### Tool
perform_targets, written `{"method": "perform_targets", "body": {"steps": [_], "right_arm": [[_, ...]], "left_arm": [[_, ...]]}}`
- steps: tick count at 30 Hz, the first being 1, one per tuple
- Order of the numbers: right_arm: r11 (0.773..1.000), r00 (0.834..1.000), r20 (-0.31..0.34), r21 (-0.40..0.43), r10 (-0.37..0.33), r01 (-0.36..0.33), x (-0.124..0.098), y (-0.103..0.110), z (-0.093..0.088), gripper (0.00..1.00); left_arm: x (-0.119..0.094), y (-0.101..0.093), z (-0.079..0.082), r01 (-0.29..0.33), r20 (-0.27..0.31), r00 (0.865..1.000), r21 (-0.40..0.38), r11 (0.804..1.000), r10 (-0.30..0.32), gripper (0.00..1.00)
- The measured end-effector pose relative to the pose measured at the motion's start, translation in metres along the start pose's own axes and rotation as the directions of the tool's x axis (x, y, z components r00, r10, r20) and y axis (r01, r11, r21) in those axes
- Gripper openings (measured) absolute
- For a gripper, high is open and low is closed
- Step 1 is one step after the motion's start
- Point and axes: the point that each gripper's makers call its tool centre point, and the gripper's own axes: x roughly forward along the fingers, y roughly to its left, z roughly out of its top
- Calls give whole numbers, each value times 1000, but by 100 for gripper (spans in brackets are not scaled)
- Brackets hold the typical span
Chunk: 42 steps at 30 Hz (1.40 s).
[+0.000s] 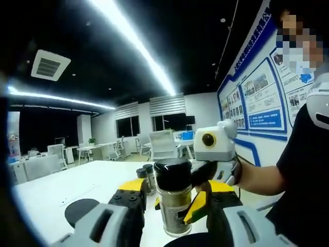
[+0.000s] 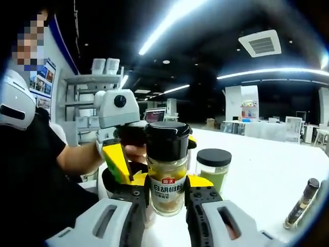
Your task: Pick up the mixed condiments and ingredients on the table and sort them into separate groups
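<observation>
In the left gripper view my left gripper (image 1: pixel 172 211) is shut on a glass spice jar (image 1: pixel 174 203) with a black lid and olive-brown powder. The right gripper (image 1: pixel 218 177), held by a hand, faces it from just behind the jar on the right. In the right gripper view my right gripper (image 2: pixel 167 198) is shut on a white pepper bottle (image 2: pixel 167 180) with a black cap and a red label. The left gripper (image 2: pixel 119 154), with yellow jaws, sits close behind the bottle on the left.
A jar of green powder (image 2: pixel 213 169) with a black lid stands right of the pepper bottle. A slim dark bottle (image 2: pixel 303 201) lies at the far right. Two small dark-capped jars (image 1: pixel 144 177) stand behind the left gripper. A dark round object (image 1: pixel 81 210) rests on the white table (image 1: pixel 77 185).
</observation>
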Motion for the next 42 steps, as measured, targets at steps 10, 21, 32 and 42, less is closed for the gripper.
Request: {"method": "perform_targets", "body": {"steps": [10,21,32,42], "right_arm": [[999,999,5,0,-37,37,-6,-11,1,28],[985,985,8,4,-172,172,-14,-40,-3,28],[938,940,20,-46,-342,342,-30,-80,-5,28],[914,915,20,-30,-403,404,-39,-104,-11,28]], "left_arm": [[-14,13,3,-44,20,999,-11,999,44,46],[-30,27,0,-99,25,995,-37,994,100,45],[-42,30,-2,-120,17,993,-37,992,121,45],[-51,37,-10,-152,3,988,-38,988,152,45]]}}
